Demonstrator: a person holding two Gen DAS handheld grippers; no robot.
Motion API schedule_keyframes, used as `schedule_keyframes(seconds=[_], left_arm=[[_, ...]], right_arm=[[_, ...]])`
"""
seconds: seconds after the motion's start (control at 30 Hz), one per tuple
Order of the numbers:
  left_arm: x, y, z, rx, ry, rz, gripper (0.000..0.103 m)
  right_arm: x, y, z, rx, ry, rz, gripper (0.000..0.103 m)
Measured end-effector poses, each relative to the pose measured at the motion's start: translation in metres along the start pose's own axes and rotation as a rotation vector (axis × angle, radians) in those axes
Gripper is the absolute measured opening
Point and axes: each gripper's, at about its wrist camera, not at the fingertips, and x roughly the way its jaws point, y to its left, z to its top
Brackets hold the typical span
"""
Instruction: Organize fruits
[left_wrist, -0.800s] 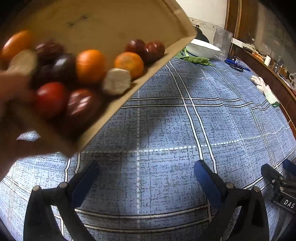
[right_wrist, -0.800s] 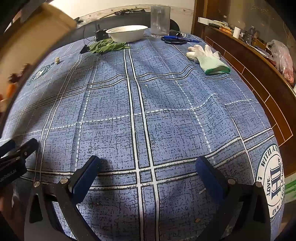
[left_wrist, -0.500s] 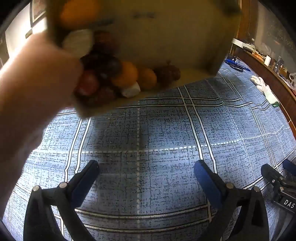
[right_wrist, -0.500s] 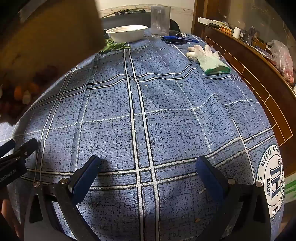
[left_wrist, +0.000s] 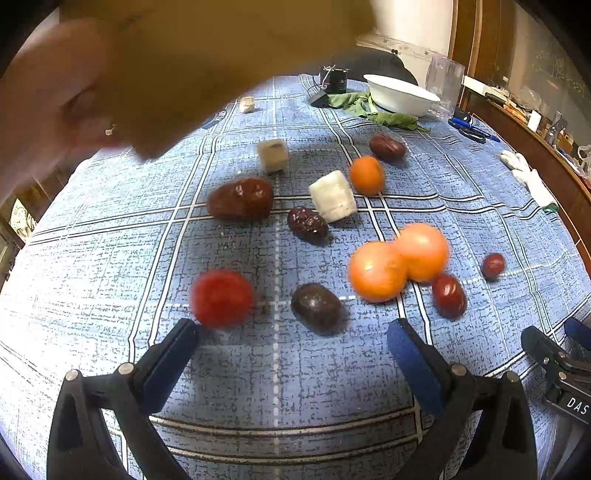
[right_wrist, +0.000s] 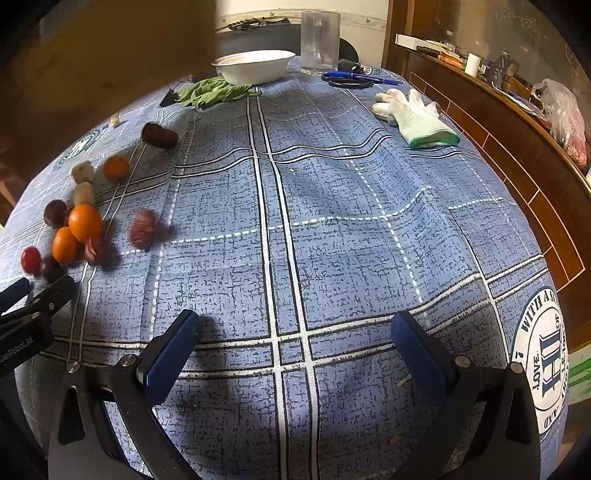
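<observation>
Showing fruits (left_wrist: 376, 271) close in left view; glove (right_wrist: 417, 118) only in right

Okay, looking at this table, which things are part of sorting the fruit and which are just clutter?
Job: oranges, red dates, tomato, white chunks, bowl.

Clutter: gloves, glass, leaves, pens, black spool.

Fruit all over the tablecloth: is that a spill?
Looks so. Oranges, a red tomato and dark dates lie loose on the tablecloth, several motion-blurred as if rolling; a tan box is held above.
</observation>
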Motion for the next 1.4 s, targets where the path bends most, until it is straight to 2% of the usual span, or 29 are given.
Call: schedule_keyframes(seconds=[1.2,1.3,1.4], left_arm=[[-0.003,0.005,0.000,-0.010,-0.005,-0.003,0.103],[-0.012,0.014,0.002,-0.041,-0.041,-0.004,0.103],[-0.031,0.026,0.005,-0.048,-0.121,-0.002,0.103]], right_arm=[[0.006,0.001,-0.001,0.016,-0.017,-0.012,0.103],[0.005,0.002,0.000,0.015,-0.022,-0.014,0.103],[-0.002,0.008,0.001,0.001,-0.041,-0.005,0.103]])
